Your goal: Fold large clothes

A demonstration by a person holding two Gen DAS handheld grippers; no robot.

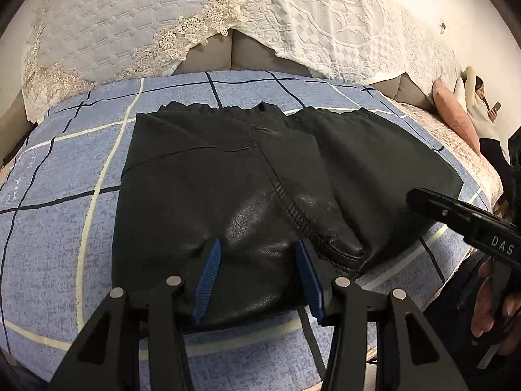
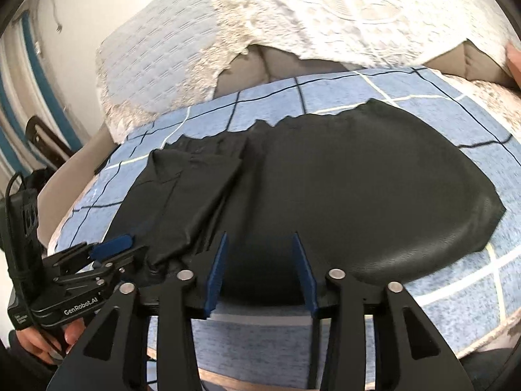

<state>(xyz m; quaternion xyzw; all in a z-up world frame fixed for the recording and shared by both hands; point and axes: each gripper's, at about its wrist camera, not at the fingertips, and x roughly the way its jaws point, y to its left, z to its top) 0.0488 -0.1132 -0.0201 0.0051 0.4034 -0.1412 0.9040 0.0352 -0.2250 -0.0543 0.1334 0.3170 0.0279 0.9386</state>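
Note:
Black leather-look trousers (image 1: 247,182) lie folded flat on a blue checked sheet (image 1: 65,176). They also show in the right wrist view (image 2: 351,179). My left gripper (image 1: 257,247) is open, its blue pads over the garment's near edge, holding nothing. My right gripper (image 2: 259,239) is open too, above the near edge of the wide right half of the trousers. The right gripper's body (image 1: 462,215) enters the left wrist view from the right. The left gripper (image 2: 107,247) shows at the left of the right wrist view, beside the garment's near left corner.
The sheet (image 2: 325,94) covers a sofa seat. White lace covers (image 1: 325,19) drape the backrest behind. A person (image 1: 482,110) with a phone sits at the far right beside a pink cushion (image 1: 456,110). A black device with a cable (image 2: 19,221) stands at the left.

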